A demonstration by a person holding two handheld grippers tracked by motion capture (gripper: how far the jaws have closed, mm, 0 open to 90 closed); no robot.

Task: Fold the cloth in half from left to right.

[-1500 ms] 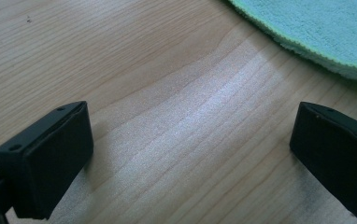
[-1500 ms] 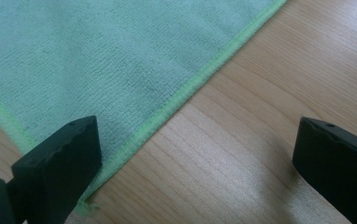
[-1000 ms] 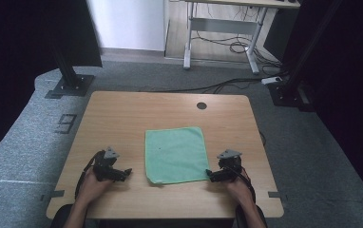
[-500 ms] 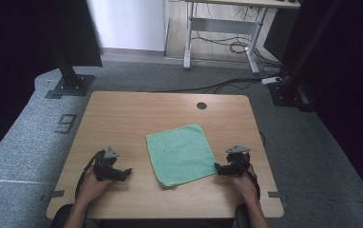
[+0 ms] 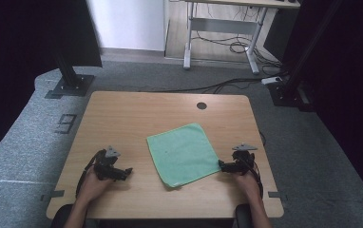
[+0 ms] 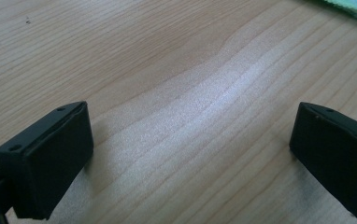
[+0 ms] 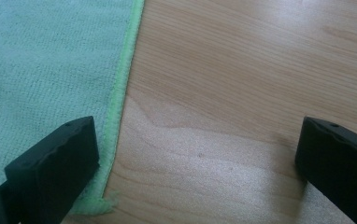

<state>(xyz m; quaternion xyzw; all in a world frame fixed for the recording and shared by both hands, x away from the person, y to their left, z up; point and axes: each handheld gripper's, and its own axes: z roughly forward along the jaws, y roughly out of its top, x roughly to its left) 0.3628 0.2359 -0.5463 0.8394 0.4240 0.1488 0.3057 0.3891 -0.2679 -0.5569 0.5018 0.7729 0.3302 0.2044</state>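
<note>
High view: cloth (image 5: 183, 153) is now lying skewed, shifted rightward from earlier, mid-table (image 5: 137, 114). Right gripper (image 5: 223, 166) is sitting wide open at its corner; left gripper (image 5: 125, 173) wide open, apart. Cloth's corner is getting partly hidden behind a jaw.

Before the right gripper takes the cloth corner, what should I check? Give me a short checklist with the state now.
1. Right gripper open: ok, jaws wide apart.
2. Cloth corner between its jaws: not ok, one jaw sits over the edge and the corner lies beside it.
3. Cloth flat: ok.
4. Left gripper off the cloth: ok, open over bare table.
5. Cloth fully on the table: ok.
</note>
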